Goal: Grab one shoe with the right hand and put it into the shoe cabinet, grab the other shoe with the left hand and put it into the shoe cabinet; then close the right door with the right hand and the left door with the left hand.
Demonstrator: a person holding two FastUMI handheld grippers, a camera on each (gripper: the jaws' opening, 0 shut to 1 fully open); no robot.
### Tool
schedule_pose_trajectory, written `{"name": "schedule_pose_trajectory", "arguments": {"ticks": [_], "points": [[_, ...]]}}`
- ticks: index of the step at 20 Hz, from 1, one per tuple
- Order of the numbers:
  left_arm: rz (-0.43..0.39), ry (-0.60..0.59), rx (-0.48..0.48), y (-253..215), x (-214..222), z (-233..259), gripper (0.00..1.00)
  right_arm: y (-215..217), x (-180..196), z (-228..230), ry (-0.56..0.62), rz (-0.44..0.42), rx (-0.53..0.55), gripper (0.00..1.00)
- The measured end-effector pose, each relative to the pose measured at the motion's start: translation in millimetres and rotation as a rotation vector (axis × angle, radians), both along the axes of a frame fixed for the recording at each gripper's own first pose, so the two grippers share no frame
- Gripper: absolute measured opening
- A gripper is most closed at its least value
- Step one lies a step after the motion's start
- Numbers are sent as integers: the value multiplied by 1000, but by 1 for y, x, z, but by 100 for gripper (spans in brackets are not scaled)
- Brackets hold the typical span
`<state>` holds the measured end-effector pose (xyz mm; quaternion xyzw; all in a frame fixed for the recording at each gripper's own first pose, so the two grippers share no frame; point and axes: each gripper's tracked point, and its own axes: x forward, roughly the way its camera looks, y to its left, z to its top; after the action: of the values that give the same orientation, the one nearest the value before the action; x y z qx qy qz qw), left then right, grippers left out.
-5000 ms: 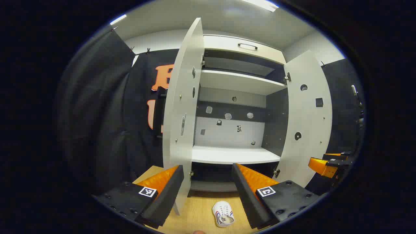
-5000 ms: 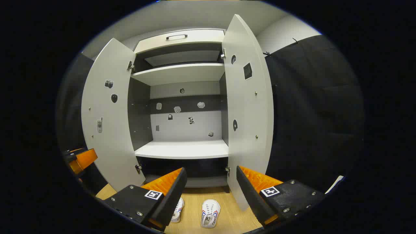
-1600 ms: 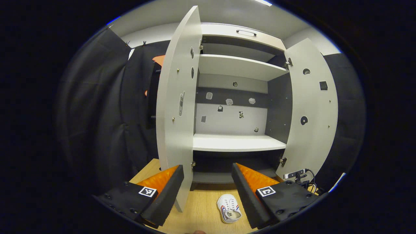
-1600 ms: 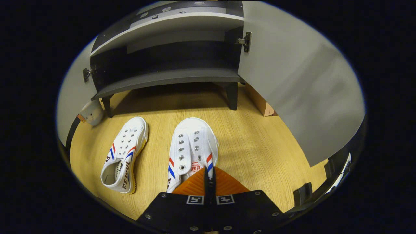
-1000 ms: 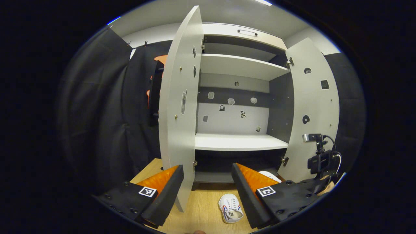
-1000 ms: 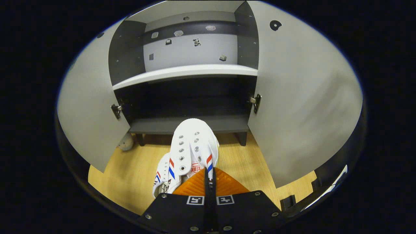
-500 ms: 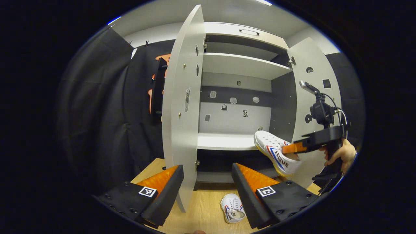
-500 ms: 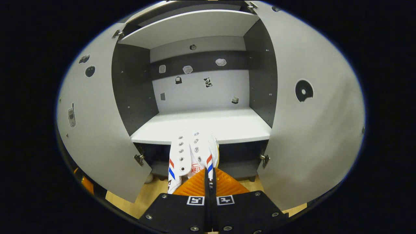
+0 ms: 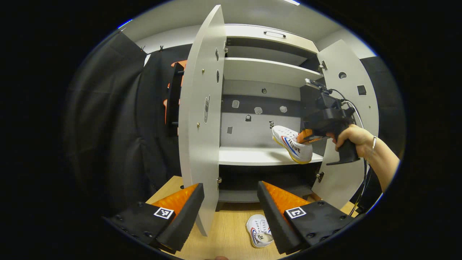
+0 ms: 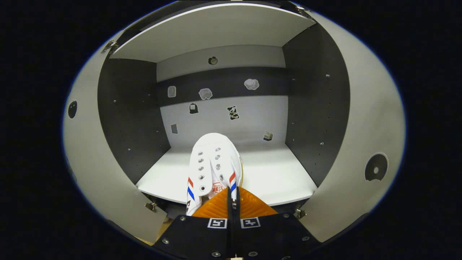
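Shoe (image 10: 213,162) risen over shelf (image 10: 274,173), other (image 9: 260,234) floored

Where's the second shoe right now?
In the left gripper view, the second shoe lies on the wooden floor before the shoe cabinet, beside the left gripper.

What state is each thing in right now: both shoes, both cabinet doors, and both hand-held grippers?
White canvas shoe with red and blue stripes: held, toe over the white middle shelf.
Second white shoe: lying on the wooden floor.
Left grey cabinet door: open.
Right grey cabinet door: open.
Left hand-held gripper: open, empty.
Right hand-held gripper: shut on the shoe.
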<state>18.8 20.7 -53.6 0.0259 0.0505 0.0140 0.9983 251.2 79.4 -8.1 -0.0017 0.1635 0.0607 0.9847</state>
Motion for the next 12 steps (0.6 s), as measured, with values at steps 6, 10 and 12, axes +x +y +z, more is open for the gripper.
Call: {"name": "schedule_pose_trajectory", "arguments": {"ticks": [6, 10, 12], "points": [[9, 10, -1, 11, 3, 0, 96, -5, 67, -27, 95, -53, 10, 0], [29, 6, -5, 19, 4, 3, 96, -14, 89, -41, 145, -89, 39, 0], [33, 9, 8, 18, 4, 2, 94, -13, 92, -42, 140, -87, 33, 0]]}}
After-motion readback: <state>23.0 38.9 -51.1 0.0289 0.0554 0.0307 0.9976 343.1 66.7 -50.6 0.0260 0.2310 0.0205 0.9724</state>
